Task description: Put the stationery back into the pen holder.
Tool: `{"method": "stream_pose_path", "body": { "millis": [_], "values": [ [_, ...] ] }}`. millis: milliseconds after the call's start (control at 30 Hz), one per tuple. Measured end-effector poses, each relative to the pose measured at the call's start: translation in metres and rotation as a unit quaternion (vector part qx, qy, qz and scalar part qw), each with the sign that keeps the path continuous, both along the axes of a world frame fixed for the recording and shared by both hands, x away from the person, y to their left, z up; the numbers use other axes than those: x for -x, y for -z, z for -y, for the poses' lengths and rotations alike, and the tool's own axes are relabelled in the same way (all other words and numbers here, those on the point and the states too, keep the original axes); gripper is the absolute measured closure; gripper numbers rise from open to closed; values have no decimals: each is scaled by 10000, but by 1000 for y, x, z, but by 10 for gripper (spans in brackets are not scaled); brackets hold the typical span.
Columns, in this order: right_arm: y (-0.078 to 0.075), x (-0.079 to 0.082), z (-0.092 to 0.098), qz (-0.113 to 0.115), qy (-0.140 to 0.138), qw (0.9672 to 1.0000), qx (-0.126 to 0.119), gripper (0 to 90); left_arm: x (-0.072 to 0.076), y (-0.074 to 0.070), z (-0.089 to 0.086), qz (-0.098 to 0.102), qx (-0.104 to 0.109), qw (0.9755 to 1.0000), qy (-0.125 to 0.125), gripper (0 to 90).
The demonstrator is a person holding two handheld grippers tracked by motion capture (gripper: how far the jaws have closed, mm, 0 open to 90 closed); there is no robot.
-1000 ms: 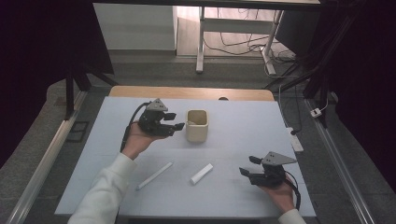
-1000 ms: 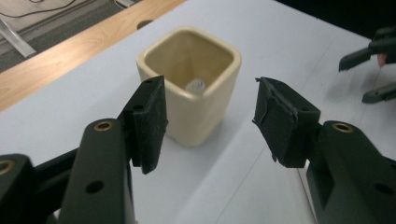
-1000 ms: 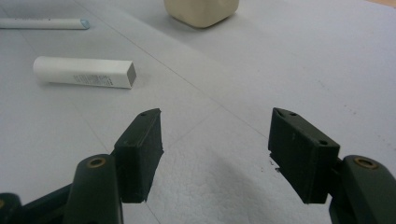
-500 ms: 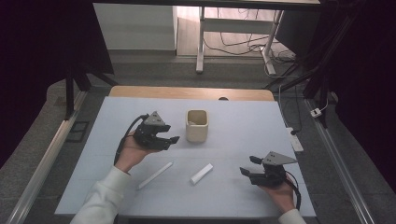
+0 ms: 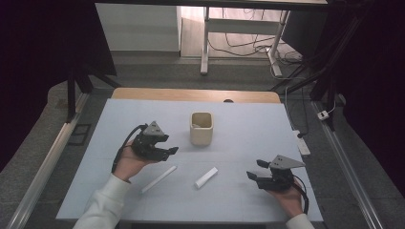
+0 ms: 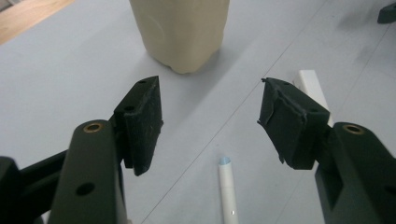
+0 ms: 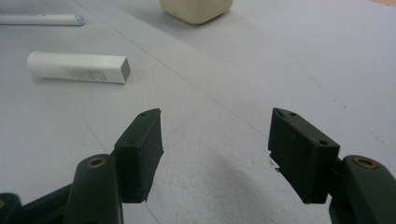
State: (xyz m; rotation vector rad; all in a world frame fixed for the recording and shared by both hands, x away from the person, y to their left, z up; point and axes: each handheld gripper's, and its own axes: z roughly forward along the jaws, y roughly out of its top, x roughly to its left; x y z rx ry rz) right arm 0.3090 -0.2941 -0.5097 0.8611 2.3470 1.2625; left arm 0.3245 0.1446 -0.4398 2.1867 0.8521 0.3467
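Observation:
A cream cup (image 5: 201, 129) stands upright mid-table. In front of it lie a thin white pen (image 5: 159, 179) and a short white tube (image 5: 206, 177). My left gripper (image 5: 170, 151) hovers left of the cup, just above the pen's far end. Its jaws have just been opening and nothing is between them. In the left gripper view, the gripper (image 6: 212, 116) stands open over the pen's blue tip (image 6: 225, 162), with the cup (image 6: 180, 32) ahead and the tube (image 6: 314, 88) behind the right jaw. My right gripper (image 5: 255, 169) rests open and empty at the near right, with the tube (image 7: 77, 67) and pen (image 7: 39, 19) to its left.
The pale blue table top (image 5: 248, 124) ends at a wooden strip (image 5: 191, 94) along the far edge. A metal rail (image 5: 43, 171) runs along the left side, and cables and a desk frame (image 5: 206, 43) lie on the floor beyond.
My left hand has drawn back from beside the cup toward the near side and sunk toward the pen, jaws a little wider. The right hand has not moved.

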Motion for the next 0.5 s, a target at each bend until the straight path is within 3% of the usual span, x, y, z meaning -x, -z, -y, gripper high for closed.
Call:
{"method": "stream_pose_path", "body": {
  "millis": [133,300,500],
  "values": [
    [1,1,3,-8,12,10000,0,347,7,-4,-1,34,-107,9999,48,384],
    [1,3,8,4,91,10000,14,347,10,-1,-2,4,-437,9990,113,380],
    [4,4,17,-54,205,9998,25,347,11,3,-4,-142,-612,9978,209,375]
  ]
}}
